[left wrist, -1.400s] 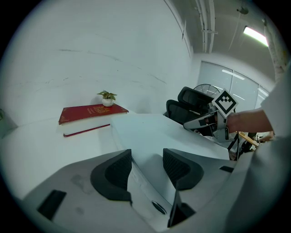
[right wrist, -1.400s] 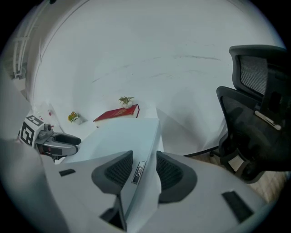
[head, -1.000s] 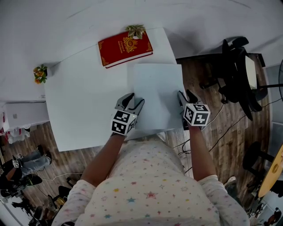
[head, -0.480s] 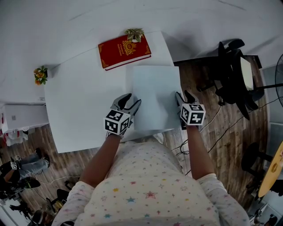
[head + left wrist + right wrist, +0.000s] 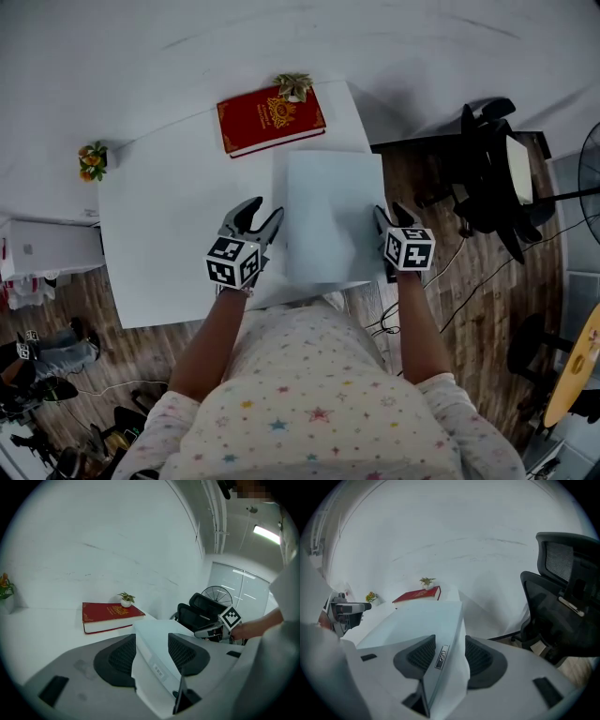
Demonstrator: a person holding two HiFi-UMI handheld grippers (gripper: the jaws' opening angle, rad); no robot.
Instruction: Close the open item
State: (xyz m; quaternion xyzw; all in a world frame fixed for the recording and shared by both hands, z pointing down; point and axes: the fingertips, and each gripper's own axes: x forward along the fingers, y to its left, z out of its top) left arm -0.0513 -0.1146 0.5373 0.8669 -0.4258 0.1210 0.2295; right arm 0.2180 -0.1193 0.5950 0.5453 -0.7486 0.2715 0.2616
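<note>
1. Moved the left tongs [image 5: 266,210] out to the left just now, off the side of the laptop [image 5: 333,216].
2. Holding nothing in them at this moment: jaws wide apart, with the left edge of the laptop just in front.
3. Kept the right tongs [image 5: 450,639] in the same spot as a second ago, at the right edge of the laptop.
4. Looks as if those jaws press on that edge from both sides, though hard to be sure from this angle.
5. To find the laptop, look at the near part of the white desk [image 5: 169,225], right in front of the person, with the red book [image 5: 272,120] lying near its far left corner.
6. From above, looks like a flat pale sheet, with the lid low.
7. From the tongs, shows a thin dark gap under the lid, so likely not fully shut yet.
8. Probably means the big push down is over and the lid is nearly closed.
9. Still needs one last small press to close the gap, with only the right tongs there to give it.
10. Best done softly, so as not to slide the laptop toward the desk edge.
</note>
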